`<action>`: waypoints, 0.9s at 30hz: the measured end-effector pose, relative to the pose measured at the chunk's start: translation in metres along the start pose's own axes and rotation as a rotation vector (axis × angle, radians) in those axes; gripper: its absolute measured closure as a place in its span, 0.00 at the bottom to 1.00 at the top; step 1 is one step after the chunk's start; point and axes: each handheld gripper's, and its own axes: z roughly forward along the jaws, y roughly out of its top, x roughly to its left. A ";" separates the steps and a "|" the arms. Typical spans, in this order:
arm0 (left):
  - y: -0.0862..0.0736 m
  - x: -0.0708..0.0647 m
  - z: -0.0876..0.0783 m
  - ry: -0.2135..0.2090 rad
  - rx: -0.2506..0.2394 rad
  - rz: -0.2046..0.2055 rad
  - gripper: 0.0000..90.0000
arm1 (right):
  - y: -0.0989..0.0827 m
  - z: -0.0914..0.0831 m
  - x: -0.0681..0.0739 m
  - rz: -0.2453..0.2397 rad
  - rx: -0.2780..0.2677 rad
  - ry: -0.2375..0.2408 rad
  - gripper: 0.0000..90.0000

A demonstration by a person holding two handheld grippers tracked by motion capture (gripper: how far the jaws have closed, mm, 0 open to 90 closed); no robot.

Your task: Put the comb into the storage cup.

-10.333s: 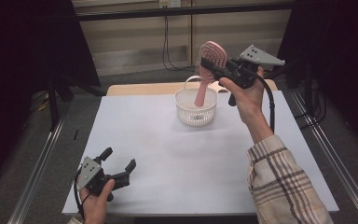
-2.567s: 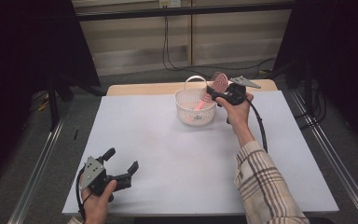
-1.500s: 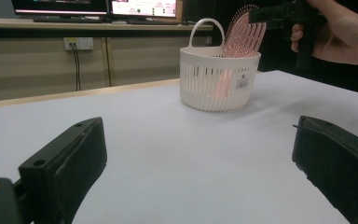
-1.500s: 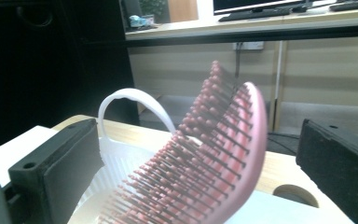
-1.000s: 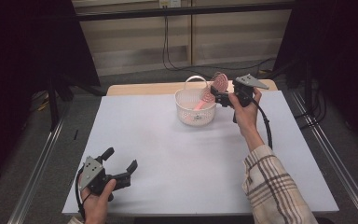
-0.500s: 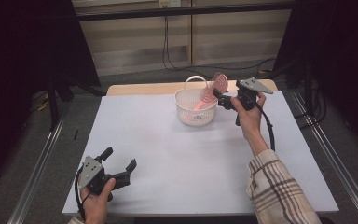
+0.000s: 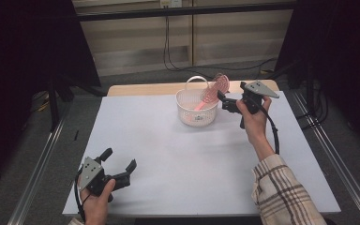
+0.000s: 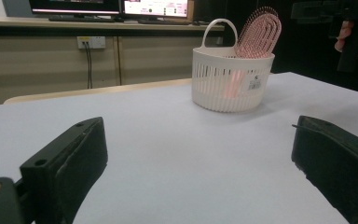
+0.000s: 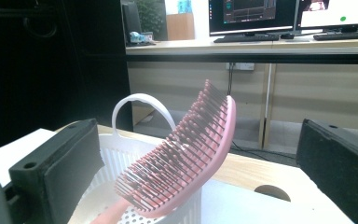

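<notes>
High view: a white basket [image 7: 197,107] is seen toward the far middle of the bench [image 7: 178,159], with a pink hairbrush [image 7: 212,92] leaning inside it, handle down and bristled head poking over the rim. The right tool [image 7: 224,102] is held just beside the brush head, on the basket's right. The left tool [image 7: 120,168] rests near the bench's front left corner, well apart from everything. Plenty of bare surface is left in front of and to both sides of the basket; only a narrow strip remains between it and the far edge.

Left gripper view: the jaws are spread wide with nothing between them. The basket [image 8: 232,77] and hairbrush [image 8: 259,33] stand far off across open bench (no obstacle lies between).

Right gripper view: the jaws stand wide apart to either side of the hairbrush [image 9: 186,154], touching neither face, so the brush appears released. The basket [image 9: 135,196] sits below, its looped handle behind the brush.

Risks, as judged: the brush is propped only on the rim, so a jaw catching the bristles during withdrawal could flip it out or drag the light basket toward the far edge. A straight pull back and away from the basket would be safest.
</notes>
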 end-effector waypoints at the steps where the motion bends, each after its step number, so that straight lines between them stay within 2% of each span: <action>1: 0.000 0.000 0.000 0.000 0.000 0.002 0.04 | 0.000 -0.001 0.000 -0.002 -0.003 -0.001 0.00; 5: 0.000 0.000 -0.001 -0.001 -0.005 -0.003 0.04 | -0.001 -0.008 0.001 -0.009 -0.001 0.006 0.00; 8: 0.000 -0.001 0.000 -0.003 -0.005 -0.002 0.04 | -0.002 -0.012 0.003 0.018 -0.003 0.029 0.00; 10: 0.000 -0.002 0.000 -0.010 -0.009 -0.005 0.04 | -0.002 -0.014 0.006 -0.010 -0.002 0.020 0.00; 12: 0.001 -0.002 0.000 -0.011 -0.011 -0.004 0.04 | -0.002 -0.017 0.008 -0.007 -0.005 0.026 0.00; 18: 0.001 -0.001 -0.001 -0.001 -0.010 -0.005 0.04 | -0.006 -0.029 0.011 -0.055 0.006 0.012 0.00; 27: 0.001 -0.002 -0.002 -0.001 -0.009 0.001 0.04 | -0.009 -0.047 0.012 -0.068 -0.003 0.014 0.00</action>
